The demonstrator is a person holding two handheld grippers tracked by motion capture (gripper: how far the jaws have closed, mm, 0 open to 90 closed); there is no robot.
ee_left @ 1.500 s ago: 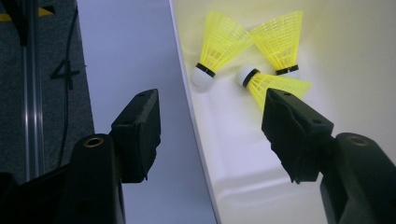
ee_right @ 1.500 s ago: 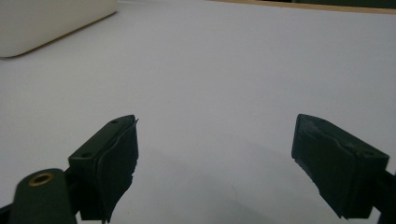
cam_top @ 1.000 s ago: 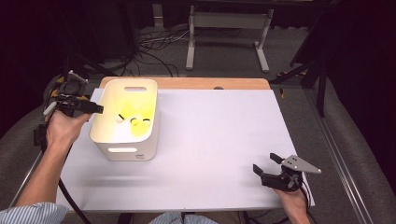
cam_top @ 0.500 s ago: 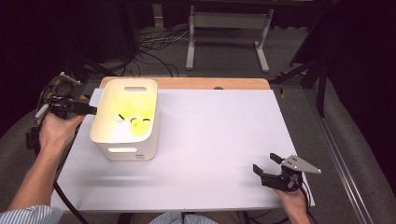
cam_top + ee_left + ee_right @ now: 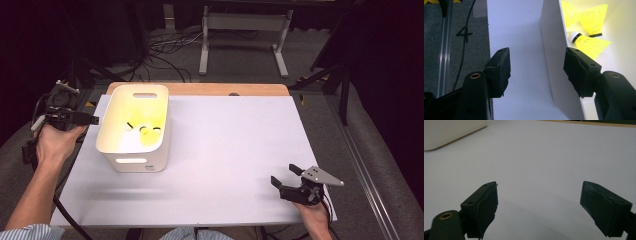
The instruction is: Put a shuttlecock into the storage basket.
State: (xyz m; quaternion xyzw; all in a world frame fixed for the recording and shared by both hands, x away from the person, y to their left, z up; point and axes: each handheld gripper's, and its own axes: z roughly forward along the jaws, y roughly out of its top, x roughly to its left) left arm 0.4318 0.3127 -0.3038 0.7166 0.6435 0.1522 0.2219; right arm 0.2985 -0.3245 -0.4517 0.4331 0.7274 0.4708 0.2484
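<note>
A white bin [image 5: 134, 150] stands on the left part of the white-covered table [image 5: 230, 135]. Several yellow shuttlecocks [image 5: 145, 132] lie inside it. My left gripper [image 5: 93, 120] is open just left of the bin's rim, pointing at it. In the left gripper view, the left gripper [image 5: 537, 71] has the bin's wall [image 5: 554, 65] between its jaws, and the shuttlecocks [image 5: 591, 42] lie past the right jaw. Near the front right corner, my right gripper [image 5: 283, 175] is open with nothing in it. The right gripper [image 5: 539, 202] is low over bare table.
A wooden strip [image 5: 210, 89] runs along the table's back edge. Behind it are floor cables [image 5: 165, 47] and a metal stand [image 5: 240, 30]. In the right gripper view the bin's corner [image 5: 449, 132] is far off at upper left. A grey floor edge [image 5: 446, 50] lies left of the table.
My left gripper has drawn back a little to the left, away from over the bin's rim. The right gripper and the bin have not moved.
</note>
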